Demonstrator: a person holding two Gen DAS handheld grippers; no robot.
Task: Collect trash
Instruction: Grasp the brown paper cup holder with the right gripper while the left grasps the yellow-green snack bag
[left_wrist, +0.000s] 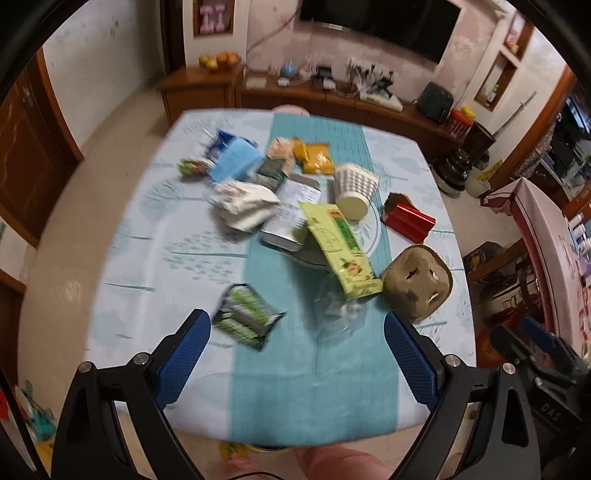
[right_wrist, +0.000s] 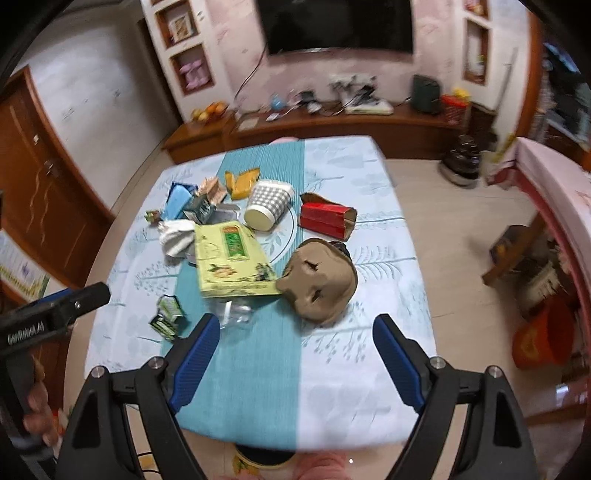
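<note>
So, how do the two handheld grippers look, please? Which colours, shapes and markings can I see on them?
Both the left gripper and the right gripper have black angular frames with silver round bolts at the joints. Their fingers carry blue pads with a fine grid texture. The left one, seen from the right camera, bears white lettering on its black side; the text is too blurred to read surely.
</note>
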